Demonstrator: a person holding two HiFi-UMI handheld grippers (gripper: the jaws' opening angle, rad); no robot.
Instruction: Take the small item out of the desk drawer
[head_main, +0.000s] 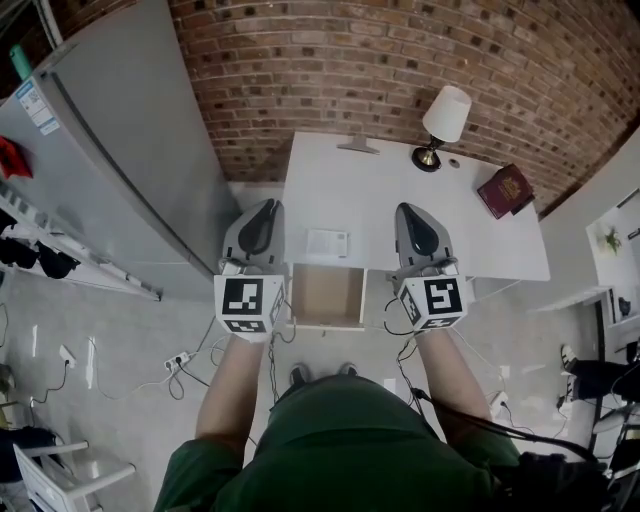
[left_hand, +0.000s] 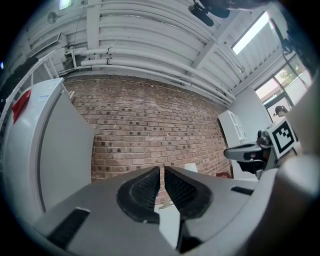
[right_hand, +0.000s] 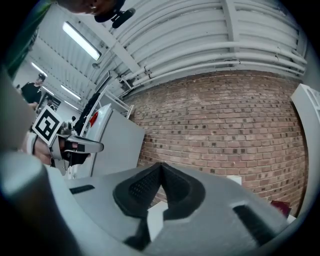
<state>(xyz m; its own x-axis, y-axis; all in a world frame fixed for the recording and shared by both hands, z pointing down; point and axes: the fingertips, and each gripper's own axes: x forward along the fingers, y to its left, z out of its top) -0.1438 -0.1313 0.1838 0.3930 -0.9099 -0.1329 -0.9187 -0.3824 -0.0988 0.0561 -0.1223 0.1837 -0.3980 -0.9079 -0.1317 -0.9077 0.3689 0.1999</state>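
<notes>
The white desk (head_main: 400, 185) has its drawer (head_main: 327, 296) pulled open towards me, and the drawer's tan floor shows nothing lying on it. A small flat white item (head_main: 327, 242) rests on the desk top just behind the drawer. My left gripper (head_main: 267, 210) (left_hand: 162, 172) hovers left of the drawer. Its jaws are all but together, with only a thin slit and nothing between them. My right gripper (head_main: 408, 212) (right_hand: 160, 167) hovers right of the drawer, shut and empty. Both point at the brick wall.
A table lamp (head_main: 443, 122) and a dark red book (head_main: 505, 190) stand at the desk's back right. A tall grey fridge (head_main: 110, 150) stands to the left. Cables and a power strip (head_main: 178, 360) lie on the floor. The person's feet are below the drawer.
</notes>
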